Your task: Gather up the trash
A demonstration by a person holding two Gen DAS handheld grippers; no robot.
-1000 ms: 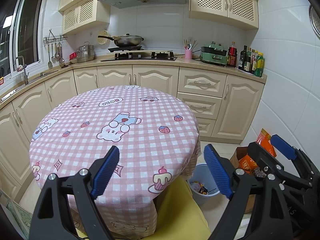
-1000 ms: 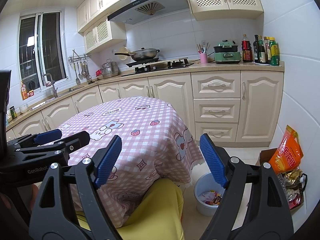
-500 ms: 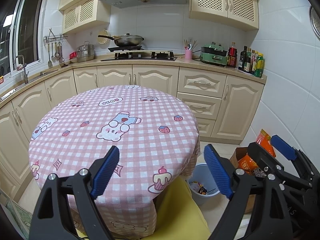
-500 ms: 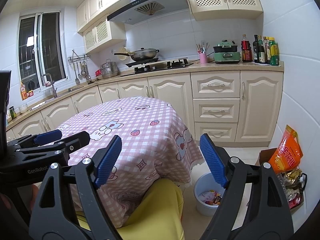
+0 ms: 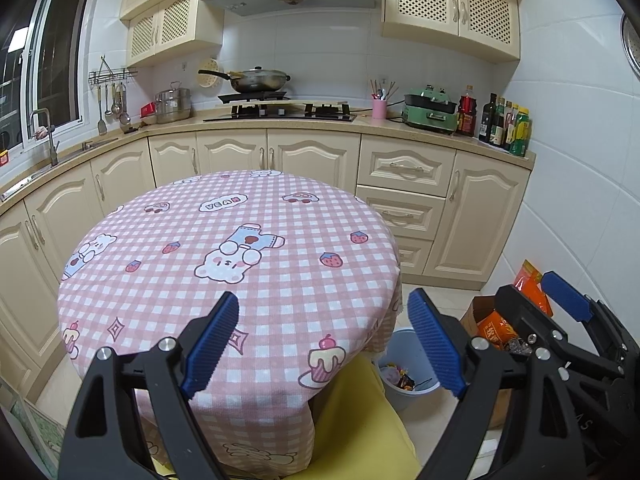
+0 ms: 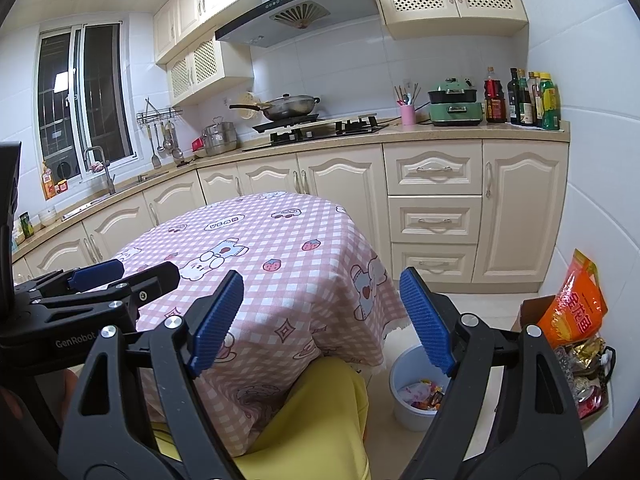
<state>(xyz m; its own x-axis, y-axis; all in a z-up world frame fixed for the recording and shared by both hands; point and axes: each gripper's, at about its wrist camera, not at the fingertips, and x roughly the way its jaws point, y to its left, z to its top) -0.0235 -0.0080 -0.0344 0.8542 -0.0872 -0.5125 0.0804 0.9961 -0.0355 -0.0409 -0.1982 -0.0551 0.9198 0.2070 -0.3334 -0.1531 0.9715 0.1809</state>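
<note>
A light blue trash bin (image 5: 402, 364) stands on the floor right of the round table (image 5: 224, 248); it holds colourful wrappers and also shows in the right wrist view (image 6: 416, 392). No loose trash shows on the pink checked tablecloth (image 6: 256, 264). My left gripper (image 5: 324, 340) is open and empty above the table's near edge. My right gripper (image 6: 322, 320) is open and empty, held to the right of the left one, above the table's right side and the bin. The right gripper also shows in the left wrist view (image 5: 560, 320), and the left gripper in the right wrist view (image 6: 100, 280).
A yellow chair seat (image 5: 356, 424) lies under both grippers. A cardboard box (image 6: 576, 356) with an orange bag and snack packets stands by the right wall. Cream cabinets, stove, pan and bottles line the counter (image 5: 280, 124) behind the table.
</note>
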